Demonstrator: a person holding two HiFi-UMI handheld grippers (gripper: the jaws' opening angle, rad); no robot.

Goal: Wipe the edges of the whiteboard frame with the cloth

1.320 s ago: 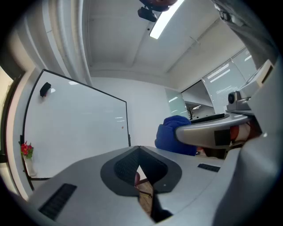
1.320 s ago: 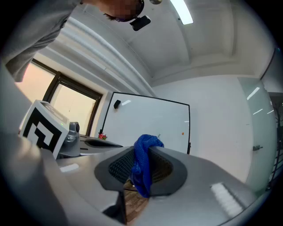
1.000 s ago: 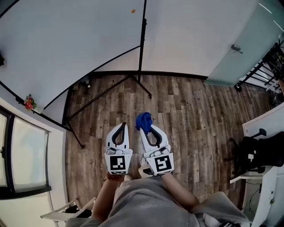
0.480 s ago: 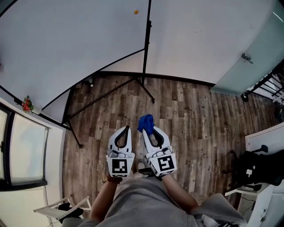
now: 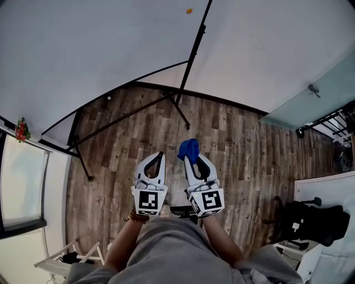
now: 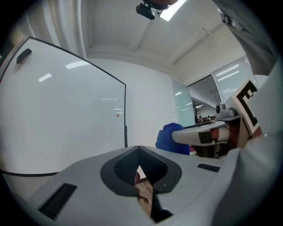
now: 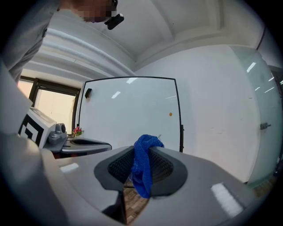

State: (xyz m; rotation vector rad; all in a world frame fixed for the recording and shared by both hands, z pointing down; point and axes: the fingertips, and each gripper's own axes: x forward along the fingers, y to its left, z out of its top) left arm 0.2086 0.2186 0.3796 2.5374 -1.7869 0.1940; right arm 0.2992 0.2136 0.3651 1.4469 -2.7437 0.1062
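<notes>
The whiteboard [image 5: 83, 50] fills the upper left of the head view; its black frame post [image 5: 194, 47] runs down the right side. It also shows in the left gripper view [image 6: 66, 110] and the right gripper view [image 7: 128, 114]. My right gripper [image 5: 191, 151] is shut on a bunched blue cloth [image 5: 188, 147], which hangs between the jaws [image 7: 143, 170]. My left gripper [image 5: 160, 155] is beside it, jaws shut with nothing in them, tips meeting [image 6: 139, 148]. Both are held over the wooden floor, well short of the frame.
The board's black stand legs [image 5: 125, 113] spread across the plank floor [image 5: 244, 144]. An orange magnet [image 5: 189, 10] sits on the board. A frosted glass door [image 5: 319, 91] is at the right, a black chair [image 5: 302, 219] lower right, a window [image 5: 22, 183] at the left.
Both grippers have edged slightly right and forward together, and the view has swung so the frame post leans further right. The cloth stays gripped.
</notes>
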